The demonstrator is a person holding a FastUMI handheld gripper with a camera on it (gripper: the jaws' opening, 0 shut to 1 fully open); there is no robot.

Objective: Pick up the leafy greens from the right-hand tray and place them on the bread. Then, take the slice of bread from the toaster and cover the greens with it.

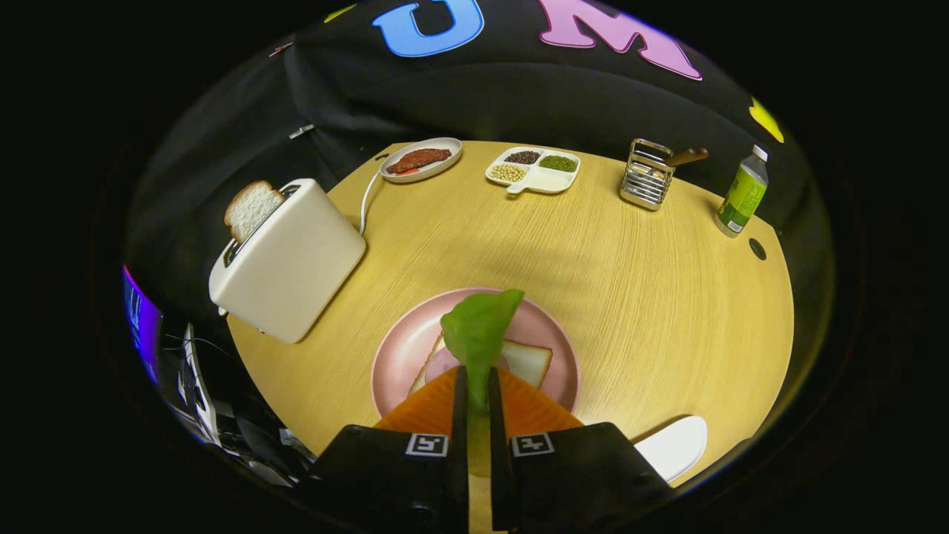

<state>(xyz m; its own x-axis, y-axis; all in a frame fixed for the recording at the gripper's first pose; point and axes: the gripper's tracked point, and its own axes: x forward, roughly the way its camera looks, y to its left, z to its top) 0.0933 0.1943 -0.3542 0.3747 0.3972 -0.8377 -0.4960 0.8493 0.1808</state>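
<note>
My gripper (476, 397) is shut on a green leaf (478, 334), which sticks up and forward from between the orange fingers (430, 404). Straight beneath the leaf lies a pink plate (397, 348) with a slice of bread (530, 361) and a pink slice of ham (439, 363) on it. The leaf hangs above them and hides part of both. Beyond the plate to the left stands a white toaster (293, 259) with a slice of bread (250, 210) poking out of its slot.
A white tray (675, 447) lies at the table's near edge, right of the fingers. At the far side sit an oval dish with meat (420, 159), a divided dish of beans (534, 169), a wire rack (649, 174) and a green bottle (741, 194).
</note>
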